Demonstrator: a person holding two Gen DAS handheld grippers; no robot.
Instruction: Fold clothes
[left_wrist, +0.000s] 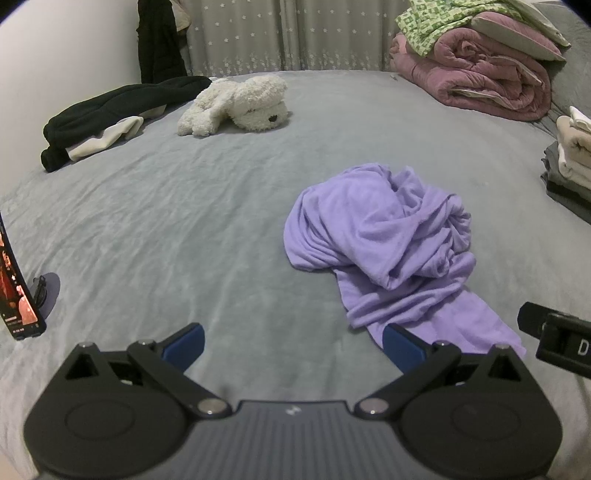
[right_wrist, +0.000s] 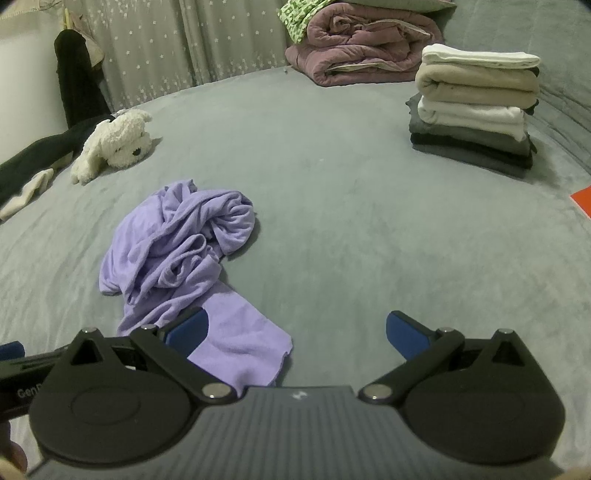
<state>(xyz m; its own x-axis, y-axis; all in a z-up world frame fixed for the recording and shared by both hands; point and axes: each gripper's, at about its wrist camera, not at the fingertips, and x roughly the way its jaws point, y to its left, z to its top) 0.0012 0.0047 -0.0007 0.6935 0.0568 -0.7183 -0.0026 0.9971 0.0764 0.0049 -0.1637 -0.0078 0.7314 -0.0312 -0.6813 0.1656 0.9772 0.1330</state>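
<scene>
A crumpled lilac garment (left_wrist: 388, 236) lies in a heap on the grey bed sheet (left_wrist: 184, 221), with one flat end trailing toward me. My left gripper (left_wrist: 293, 347) is open just short of it, and its right blue pad (left_wrist: 400, 347) is at the trailing end's edge. In the right wrist view the lilac garment (right_wrist: 181, 251) sits left of centre. My right gripper (right_wrist: 295, 336) is open, its left blue pad (right_wrist: 188, 332) over the trailing end and its right pad over bare sheet. Neither gripper holds anything.
A neat stack of folded clothes (right_wrist: 476, 107) stands at the right. A rolled pink quilt (right_wrist: 362, 44) lies at the back. A white plush dog (left_wrist: 236, 105) and dark clothing (left_wrist: 114, 114) lie at the far left. A lit phone (left_wrist: 16, 288) stands at the left edge.
</scene>
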